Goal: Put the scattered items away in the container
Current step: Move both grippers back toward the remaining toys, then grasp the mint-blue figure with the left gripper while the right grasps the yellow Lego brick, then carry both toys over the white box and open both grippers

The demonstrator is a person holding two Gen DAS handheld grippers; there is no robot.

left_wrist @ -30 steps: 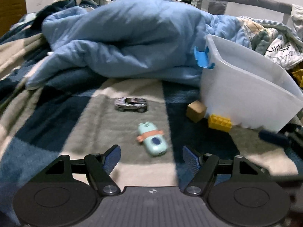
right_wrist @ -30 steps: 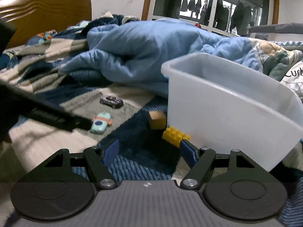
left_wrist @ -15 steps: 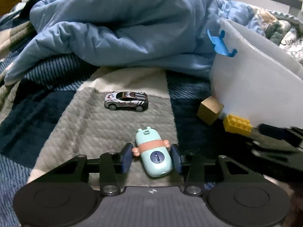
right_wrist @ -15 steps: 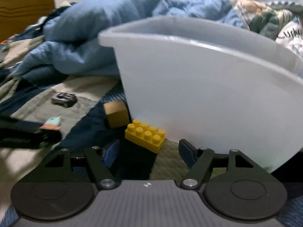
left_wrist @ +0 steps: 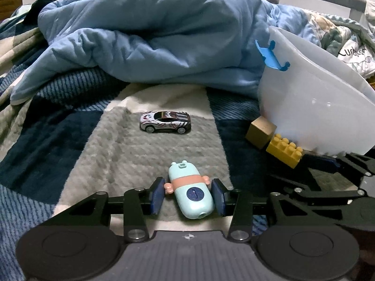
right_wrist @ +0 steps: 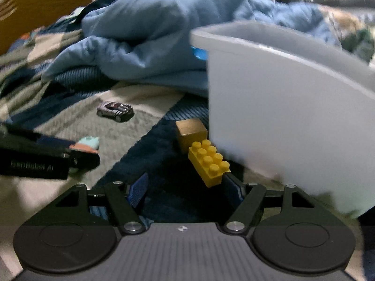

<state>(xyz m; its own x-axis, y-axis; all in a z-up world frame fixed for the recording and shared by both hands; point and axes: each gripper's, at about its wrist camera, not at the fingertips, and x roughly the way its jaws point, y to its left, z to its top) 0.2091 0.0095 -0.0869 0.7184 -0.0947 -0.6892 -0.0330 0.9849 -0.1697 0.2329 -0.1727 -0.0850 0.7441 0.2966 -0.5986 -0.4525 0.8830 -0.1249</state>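
My left gripper [left_wrist: 187, 195] is shut on a mint-green toy with a peach band [left_wrist: 191, 195] that lies on the checked blanket. A small silver toy car [left_wrist: 165, 121] sits beyond it. A white plastic bin [left_wrist: 311, 107] with a blue clip [left_wrist: 269, 56] stands at the right. A wooden cube [left_wrist: 260, 131] and a yellow brick [left_wrist: 284, 149] lie against its base. My right gripper [right_wrist: 185, 187] is open on the blanket, with the yellow brick [right_wrist: 208, 161] just ahead near its right finger, the cube [right_wrist: 191, 133] and bin [right_wrist: 281, 117] behind.
A bunched light-blue duvet [left_wrist: 150, 37] lies behind the toys. More bedding [left_wrist: 346, 35] lies behind the bin. A wooden headboard [right_wrist: 42, 4] is at the far left. My right gripper shows in the left wrist view [left_wrist: 328, 164].
My left gripper came down over the mint-green toy and shut on it. My right gripper moved closer to the yellow brick and the bin, staying open.
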